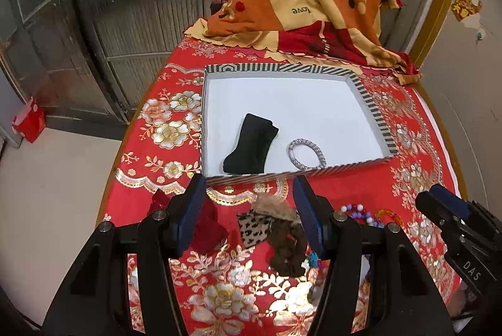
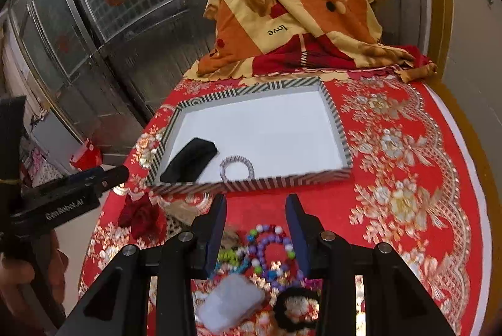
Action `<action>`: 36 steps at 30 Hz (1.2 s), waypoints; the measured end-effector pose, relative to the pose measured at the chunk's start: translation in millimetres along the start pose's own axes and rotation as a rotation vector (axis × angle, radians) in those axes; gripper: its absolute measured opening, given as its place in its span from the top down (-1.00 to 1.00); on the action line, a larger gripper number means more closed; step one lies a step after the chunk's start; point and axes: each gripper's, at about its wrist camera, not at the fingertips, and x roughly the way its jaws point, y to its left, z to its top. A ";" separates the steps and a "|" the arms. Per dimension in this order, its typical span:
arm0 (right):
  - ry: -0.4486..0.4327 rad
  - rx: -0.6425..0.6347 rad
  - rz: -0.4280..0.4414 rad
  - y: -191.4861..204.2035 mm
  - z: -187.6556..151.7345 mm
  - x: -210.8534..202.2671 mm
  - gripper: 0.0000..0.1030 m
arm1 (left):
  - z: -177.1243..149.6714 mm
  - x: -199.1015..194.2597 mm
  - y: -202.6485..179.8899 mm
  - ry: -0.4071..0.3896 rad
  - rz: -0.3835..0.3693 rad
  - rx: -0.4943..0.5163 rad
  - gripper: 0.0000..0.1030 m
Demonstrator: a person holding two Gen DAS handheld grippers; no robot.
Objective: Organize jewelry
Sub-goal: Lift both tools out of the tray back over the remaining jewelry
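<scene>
While both claws hang empty | left claw (image 1: 249,204) wide | right claw (image 2: 255,219) narrower | bead bracelets (image 2: 273,254) half-hidden, blurred

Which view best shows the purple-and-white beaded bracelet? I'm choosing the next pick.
The right wrist view: the purple-and-white beaded bracelet lies as a near-whole loop between the fingers. The left wrist view shows only a few beads.

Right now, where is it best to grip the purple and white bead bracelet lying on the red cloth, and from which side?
Come from above with the right gripper, whose open, empty jaws hang over it. The purple and white bead bracelet lies flat as a ring, so probably pinch one stretch of beads across the band, on the side away from the tangled green beads.
</scene>
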 end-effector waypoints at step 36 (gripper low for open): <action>-0.015 0.003 -0.076 20.8 -35.4 -50.2 0.06 | -36.2 -46.3 -6.9 -0.052 -0.027 0.062 -0.11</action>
